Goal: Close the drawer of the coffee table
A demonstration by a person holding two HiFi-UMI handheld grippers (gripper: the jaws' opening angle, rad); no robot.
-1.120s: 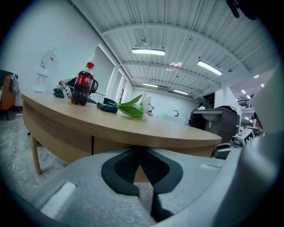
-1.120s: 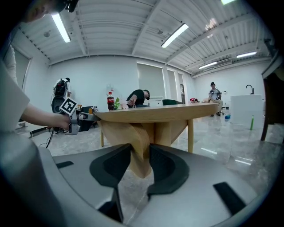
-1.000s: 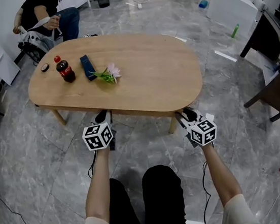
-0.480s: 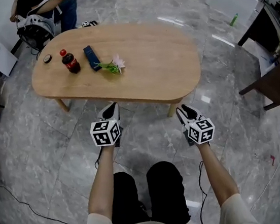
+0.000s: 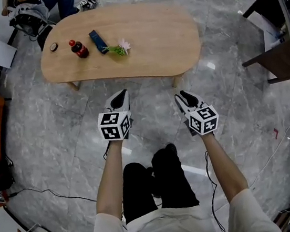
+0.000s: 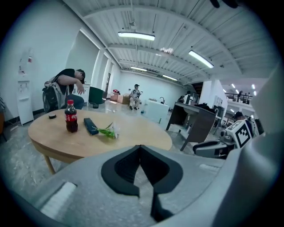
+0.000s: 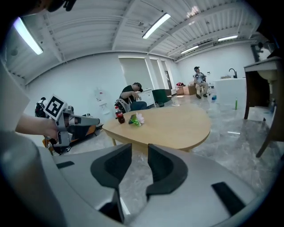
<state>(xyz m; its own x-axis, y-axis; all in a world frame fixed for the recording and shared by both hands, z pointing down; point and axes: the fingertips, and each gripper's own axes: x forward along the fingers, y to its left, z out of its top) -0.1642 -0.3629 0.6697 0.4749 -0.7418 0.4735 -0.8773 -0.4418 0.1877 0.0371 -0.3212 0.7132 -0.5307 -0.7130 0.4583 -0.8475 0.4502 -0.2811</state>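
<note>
Out past the left gripper (image 5: pixel 123 93) and right gripper (image 5: pixel 181 95), well apart from both, the bench (image 5: pixel 146 43) is laid with its long axis left-to-right across the head view, one long side turned toward the person (image 5: pixel 171 231). No drawer can be spotted sticking out there, so it's probably shut already. The left gripper is closed on nothing; the right gripper is closing, jaws slightly apart, nothing between. Any last push is best given square-on, straight into that long side.

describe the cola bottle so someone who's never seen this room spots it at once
Find the oval wooden table. Near its left end in the head view, the cola bottle stands between a dark disc and a flat dark blue box. It alone stands upright, red-capped.
</note>
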